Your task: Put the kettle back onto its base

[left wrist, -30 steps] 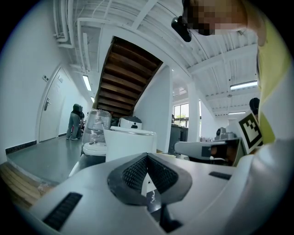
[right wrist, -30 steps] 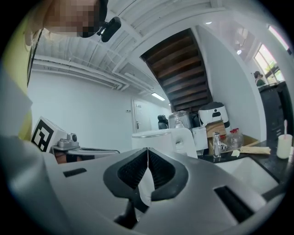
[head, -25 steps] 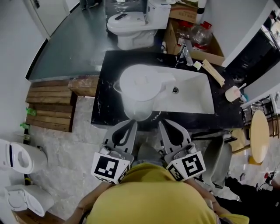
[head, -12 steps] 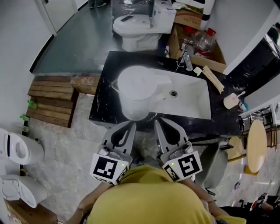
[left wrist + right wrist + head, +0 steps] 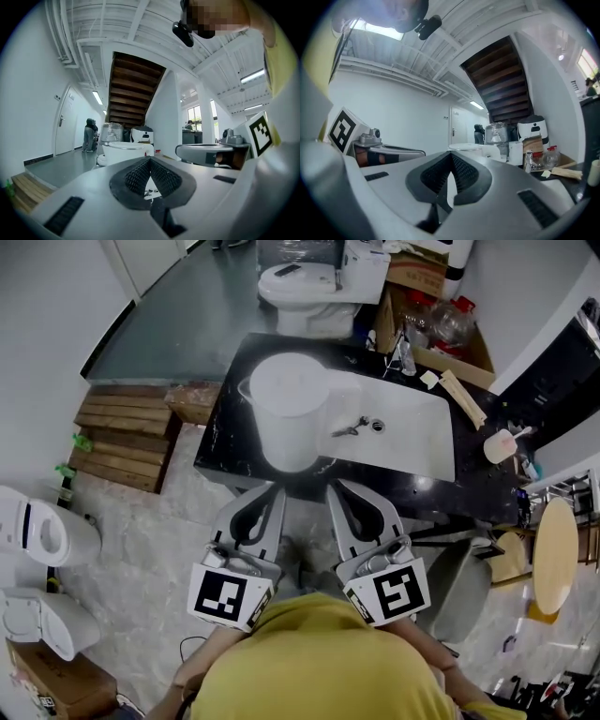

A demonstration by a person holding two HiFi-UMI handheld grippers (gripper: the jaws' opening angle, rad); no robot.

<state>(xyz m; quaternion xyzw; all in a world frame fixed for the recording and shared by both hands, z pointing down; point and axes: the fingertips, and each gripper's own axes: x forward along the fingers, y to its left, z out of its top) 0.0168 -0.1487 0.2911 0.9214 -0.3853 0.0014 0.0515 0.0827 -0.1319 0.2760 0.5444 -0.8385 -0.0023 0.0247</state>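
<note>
- Black counter [image 5: 220,460] with white sink [image 5: 412,442] set in it, toilet [image 5: 309,285] behind (showroom floor, by the look).
- Kettle [image 5: 286,404]: white, upright at the counter's left end, just beside the sink's left rim. Base not visible, presumably hidden beneath, so seating cannot be confirmed.
- Left gripper [image 5: 272,489]: closed, nothing between the pads. Right gripper [image 5: 341,486]: likewise closed and empty. Both level, just off the counter's near edge, apart from the kettle.
- Risk: if seated off-centre on the base, could rock or tip toward the sink (no way to check from above).
- Risk: easily knocked by any forward push from the closed jaws, being the nearest thing ahead of both.
- Risk: no grasp on the handle possible with jaws together; opening needed first, should a correction be called for.
- Writing: only black-and-white square markers on the gripper cubes. Print on the box [image 5: 417,273] behind the counter too small to read. No label seen on the kettle.
</note>
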